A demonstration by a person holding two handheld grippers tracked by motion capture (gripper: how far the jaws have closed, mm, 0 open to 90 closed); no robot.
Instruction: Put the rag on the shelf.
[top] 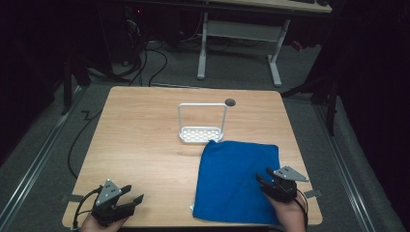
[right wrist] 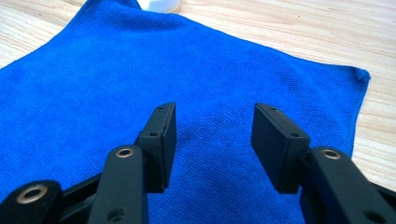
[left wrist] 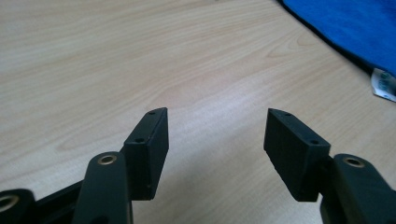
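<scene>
**Q:** Nearest the lens, what does each gripper show?

**A:** Right gripper (right wrist: 210,140): jaws spread wide, nothing between them, poised over the near part of the blue cloth (top: 237,181). Left gripper (left wrist: 215,144): jaws likewise wide and empty, over bare bench (top: 145,140), the cloth's white tag (left wrist: 384,85) off to its side.

**Q:** Where does the cloth lie?

**A:** Flat on the right half of the bench, its near edge at the bench's front edge, its far left corner touching the base of the white wire rack (top: 201,126).

**Q:** How is the likely step, taking hold of the cloth, done well?

**A:** Probably by pinching at a corner or hem rather than mid-panel, where flat fabric gives the jaws nothing to bite. The far right corner (right wrist: 362,74) lies free on the wood.

**Q:** What room is there for moving?

**A:** Open bench lies left of the cloth and beyond the rack; the right and front edges are close, so pulls are better directed inward.
</scene>
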